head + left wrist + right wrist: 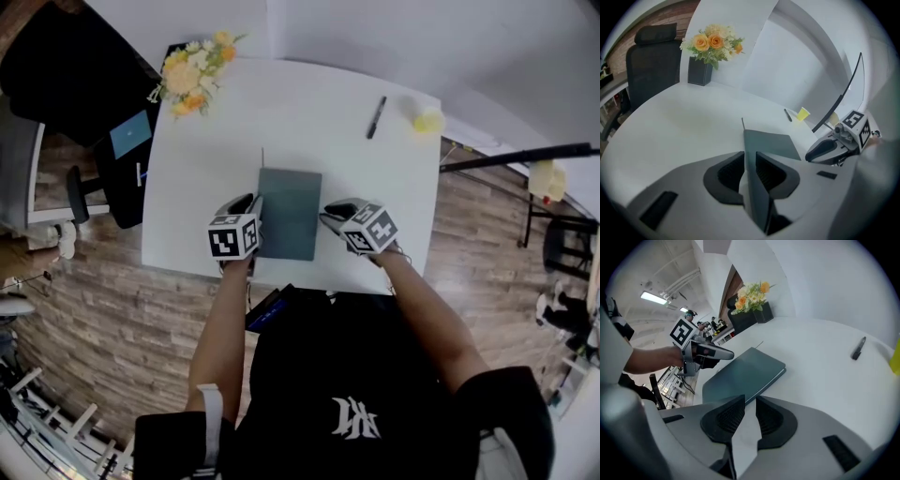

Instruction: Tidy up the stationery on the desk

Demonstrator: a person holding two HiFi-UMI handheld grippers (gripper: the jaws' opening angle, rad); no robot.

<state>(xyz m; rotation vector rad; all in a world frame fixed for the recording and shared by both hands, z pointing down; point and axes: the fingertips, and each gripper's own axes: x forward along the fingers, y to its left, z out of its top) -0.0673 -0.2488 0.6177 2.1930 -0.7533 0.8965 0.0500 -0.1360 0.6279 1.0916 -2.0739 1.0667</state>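
A dark teal notebook (289, 214) lies flat near the front edge of the white desk (309, 103), a thin ribbon sticking out at its far end. My left gripper (251, 202) rests at its left edge. In the left gripper view the jaws (749, 161) stand a little apart, with the notebook's (771, 143) left edge running through the gap. My right gripper (330, 214) sits at the right edge. Its jaws (750, 411) are parted, with only pale desk between them and the notebook (745, 373) just ahead. A black pen (376, 117) and a small yellow item (429, 120) lie at the back right.
A dark box of orange and cream flowers (192, 70) stands at the desk's back left corner. A black office chair (56, 75) is beyond that corner. A black stand (525, 155) reaches in at the right. A wooden floor surrounds the desk.
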